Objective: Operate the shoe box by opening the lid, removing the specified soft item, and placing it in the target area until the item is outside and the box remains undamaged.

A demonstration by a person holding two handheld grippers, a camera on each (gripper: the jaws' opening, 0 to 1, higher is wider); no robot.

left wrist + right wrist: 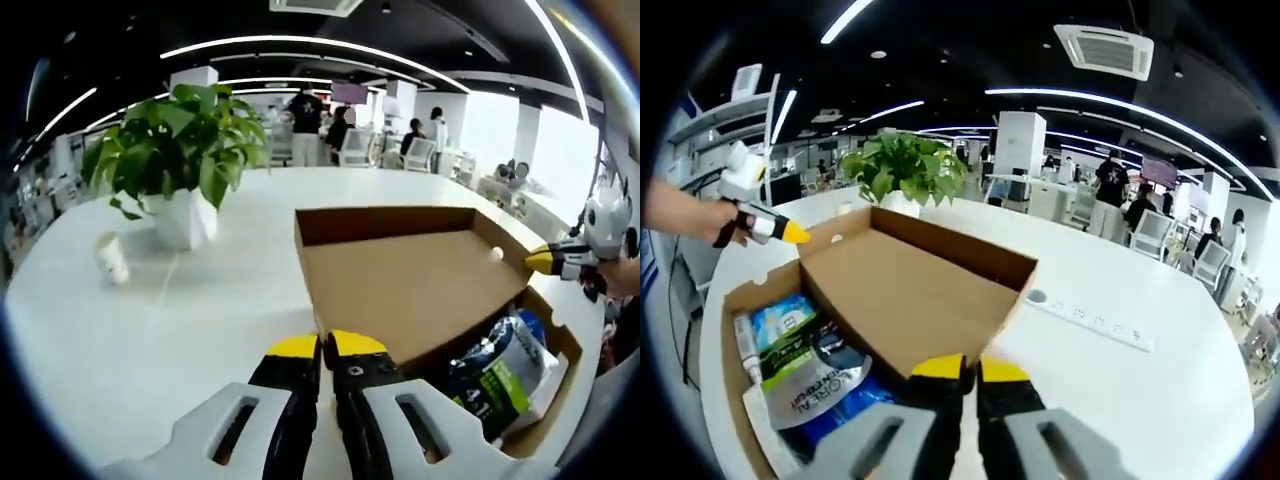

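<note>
The brown cardboard shoe box lies on a white table with its lid swung open. Inside lie soft pouches in blue, green and white, and a thin tube. My left gripper is shut, with its yellow tips at the lid's near edge; the right gripper view shows it in a hand at the lid's corner. My right gripper is shut at the lid's edge, and its yellow tip touches the lid's far rim.
A potted plant in a white pot stands beyond the box. A paper cup sits left of it. A white power strip lies right of the box. People and chairs are at the back.
</note>
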